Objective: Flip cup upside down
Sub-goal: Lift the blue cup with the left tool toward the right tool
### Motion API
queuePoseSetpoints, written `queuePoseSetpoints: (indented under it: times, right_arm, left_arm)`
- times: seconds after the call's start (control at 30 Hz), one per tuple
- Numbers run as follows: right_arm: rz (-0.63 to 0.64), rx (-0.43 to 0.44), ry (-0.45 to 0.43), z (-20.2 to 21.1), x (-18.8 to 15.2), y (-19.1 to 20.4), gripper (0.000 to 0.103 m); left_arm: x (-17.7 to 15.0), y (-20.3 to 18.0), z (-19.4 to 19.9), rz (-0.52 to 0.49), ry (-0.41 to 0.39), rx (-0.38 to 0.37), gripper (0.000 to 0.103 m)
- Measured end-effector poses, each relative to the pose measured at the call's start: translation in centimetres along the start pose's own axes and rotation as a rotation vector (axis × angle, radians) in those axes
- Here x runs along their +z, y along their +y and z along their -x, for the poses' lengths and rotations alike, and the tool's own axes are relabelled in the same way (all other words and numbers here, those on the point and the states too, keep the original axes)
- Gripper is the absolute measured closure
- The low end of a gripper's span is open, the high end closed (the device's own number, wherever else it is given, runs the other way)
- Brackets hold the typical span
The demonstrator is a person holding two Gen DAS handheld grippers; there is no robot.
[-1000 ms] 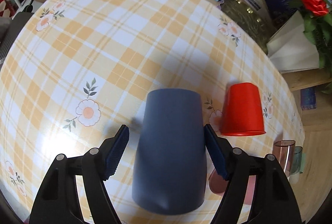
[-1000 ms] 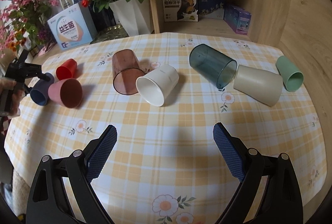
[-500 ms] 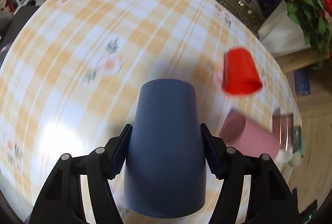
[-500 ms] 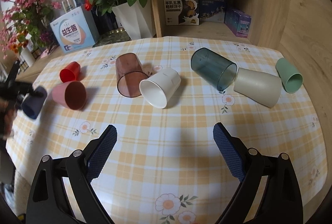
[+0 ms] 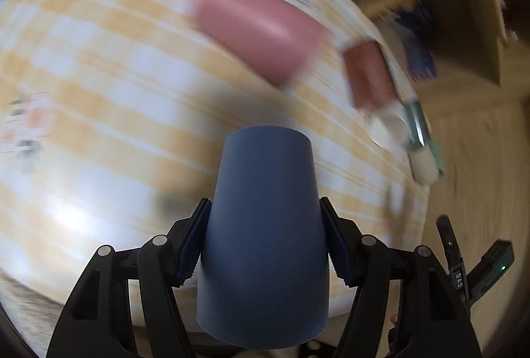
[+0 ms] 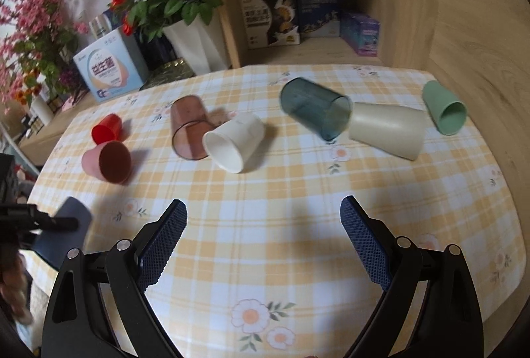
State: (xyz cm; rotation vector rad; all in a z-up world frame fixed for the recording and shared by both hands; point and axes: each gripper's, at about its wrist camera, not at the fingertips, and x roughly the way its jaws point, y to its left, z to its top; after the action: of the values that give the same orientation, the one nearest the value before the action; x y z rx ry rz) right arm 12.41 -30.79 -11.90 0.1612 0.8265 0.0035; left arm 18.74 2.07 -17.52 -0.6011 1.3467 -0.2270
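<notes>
Left wrist view — left gripper (image 5: pixel 265 245) pads clamped on navy cup (image 5: pixel 265 225), pink cup (image 5: pixel 258 33) at 12 o'clock, right gripper (image 6: pixel 263 238) spread wide, holding nothing.

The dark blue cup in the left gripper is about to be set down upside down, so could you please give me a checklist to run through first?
1. Grip: the left gripper has both pads pressed on the dark blue cup: ok.
2. Cup off the table: appears lifted, at the table's left edge: ok.
3. Cup orientation: closed base faces away from the camera, but tilt relative to the table is blurred: cannot tell.
4. Landing spot: the nearest neighbour, the pink cup, lies apart from it: ok.
5. Right gripper out of the way: open, holding nothing, over bare cloth: ok.
</notes>
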Motion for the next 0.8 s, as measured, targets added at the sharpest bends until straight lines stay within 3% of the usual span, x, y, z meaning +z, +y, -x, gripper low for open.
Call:
queuePoseSetpoints:
  times: [0.07,0.2,0.4,0.6,0.73,0.8]
  right_arm:
    - [-0.014,0.000,-0.004,0.6,0.1,-0.7,0.012]
    - [-0.045,-0.013,-0.018,2.0,0.2,-2.5,0.012]
    - [-0.089,-0.058,-0.023,3.0,0.2,-5.2,0.012]
    - [-0.126,-0.076,-0.013,3.0,-0.1,-6.6,0.012]
    - [-0.135,-0.063,0.003,2.7,-0.3,-6.3,0.012]
    - [-0.130,-0.060,0.008,2.7,-0.3,-5.9,0.012]
  left_arm:
    - [0.0,-3.3,-2.6,-0.059,0.055,-0.041,0.040]
    - [0.5,-7.9,-6.8,-0.118,0.073,-0.013,0.040]
    - [-1.1,-11.7,-10.4,-0.160,0.110,-0.036,0.040]
    - [-2.2,-12.3,-11.6,-0.220,0.133,-0.048,0.038]
    - [-2.3,-12.1,-11.2,-0.241,0.130,-0.043,0.023]
    - [-2.2,-12.4,-10.5,-0.270,0.098,-0.034,0.020]
